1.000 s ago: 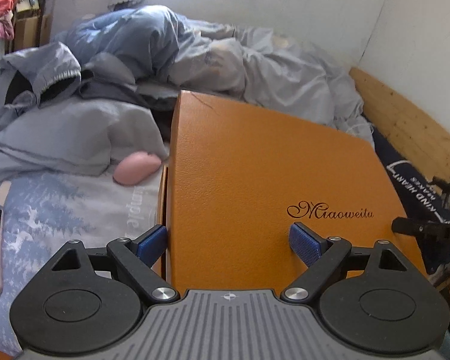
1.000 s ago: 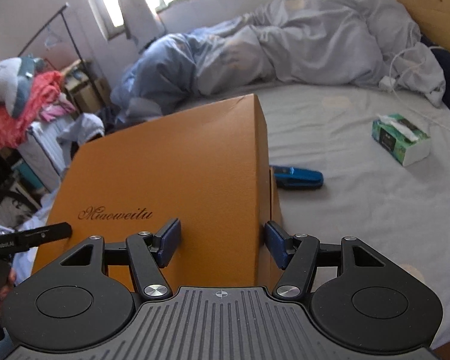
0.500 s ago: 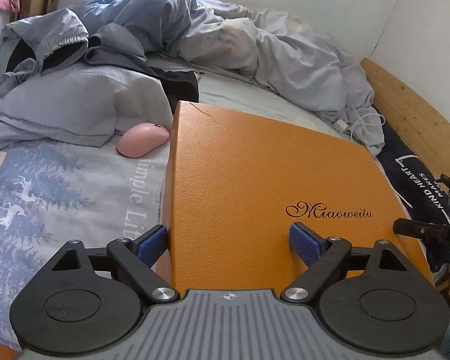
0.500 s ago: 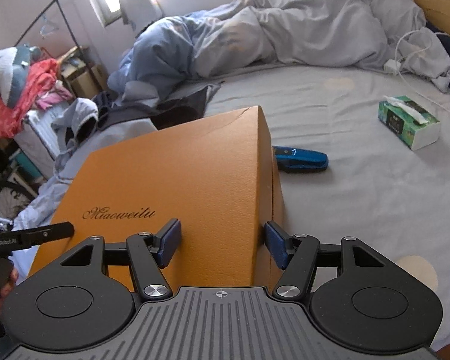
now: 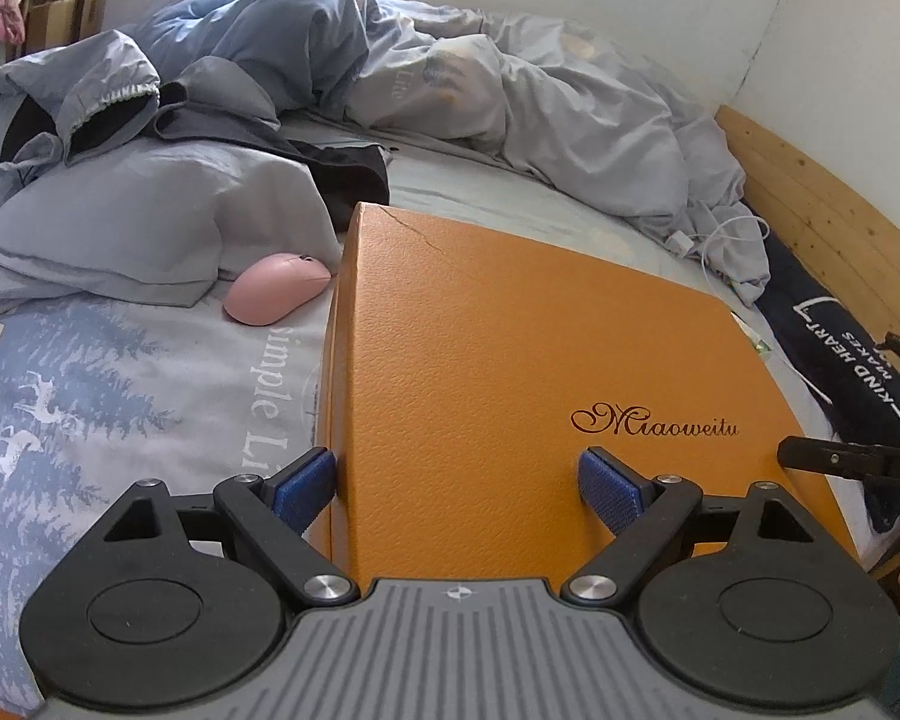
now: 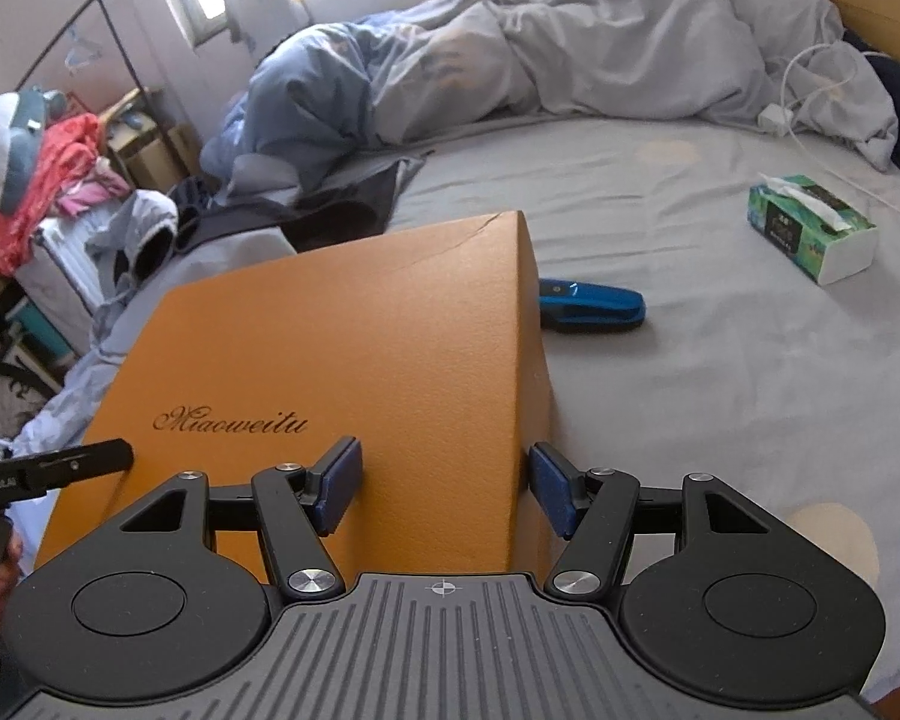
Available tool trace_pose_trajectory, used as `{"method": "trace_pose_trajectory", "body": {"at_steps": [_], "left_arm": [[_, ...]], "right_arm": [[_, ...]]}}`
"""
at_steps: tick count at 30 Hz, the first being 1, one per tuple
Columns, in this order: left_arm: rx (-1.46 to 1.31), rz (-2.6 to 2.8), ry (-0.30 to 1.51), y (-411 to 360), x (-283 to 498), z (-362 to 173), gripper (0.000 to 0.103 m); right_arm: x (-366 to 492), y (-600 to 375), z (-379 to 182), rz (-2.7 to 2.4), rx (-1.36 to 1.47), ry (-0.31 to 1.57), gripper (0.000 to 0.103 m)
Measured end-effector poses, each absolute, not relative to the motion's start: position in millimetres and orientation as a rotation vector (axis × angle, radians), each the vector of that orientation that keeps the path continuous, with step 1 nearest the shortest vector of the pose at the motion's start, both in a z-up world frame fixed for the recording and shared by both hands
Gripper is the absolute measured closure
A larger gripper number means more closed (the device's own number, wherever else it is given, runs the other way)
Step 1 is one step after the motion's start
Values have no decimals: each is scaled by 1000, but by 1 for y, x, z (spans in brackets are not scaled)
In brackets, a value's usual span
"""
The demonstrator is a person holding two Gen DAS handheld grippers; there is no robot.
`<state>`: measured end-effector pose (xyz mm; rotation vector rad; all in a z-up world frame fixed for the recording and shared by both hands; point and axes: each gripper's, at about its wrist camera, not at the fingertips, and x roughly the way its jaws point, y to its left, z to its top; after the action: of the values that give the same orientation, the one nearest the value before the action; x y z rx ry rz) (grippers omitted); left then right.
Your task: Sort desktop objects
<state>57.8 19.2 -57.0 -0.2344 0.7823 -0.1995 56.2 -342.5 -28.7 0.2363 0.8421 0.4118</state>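
An orange box lid marked "Miaoweitu" (image 5: 510,372) fills the middle of both views (image 6: 342,360). My left gripper (image 5: 456,486) grips the lid's near left corner, one pad on its side wall and one on top. My right gripper (image 6: 444,480) grips the near right corner the same way. Both hold the lid above the bed. A pink mouse (image 5: 276,297) lies on the bed left of the lid. A blue stapler-like object (image 6: 591,306) and a green tissue pack (image 6: 810,228) lie to its right.
A grey duvet (image 5: 510,90) is heaped at the back of the bed. A pillow (image 5: 150,210) and a jacket lie at the left. A wooden bed frame (image 5: 822,216) and a charger cable (image 6: 804,96) run along the right. A clothes rack (image 6: 42,138) stands beyond the bed.
Both grippers have lifted and tilted with the lid; more of the bed, the mouse and the stapler-like object shows beyond its far edge. The grips have not changed.
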Motion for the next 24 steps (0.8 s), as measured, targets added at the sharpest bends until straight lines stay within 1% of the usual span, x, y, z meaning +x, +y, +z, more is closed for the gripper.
{"method": "trace_pose_trajectory", "body": {"at_steps": [2,24], "left_arm": [[-238,-200,783,20,59,-56,10],[-242,-187,804,23,64,-61,10]], "right_arm": [[57,-343,-29,413,235,842,34],[63,-344,-35,426,225,846,34]]}}
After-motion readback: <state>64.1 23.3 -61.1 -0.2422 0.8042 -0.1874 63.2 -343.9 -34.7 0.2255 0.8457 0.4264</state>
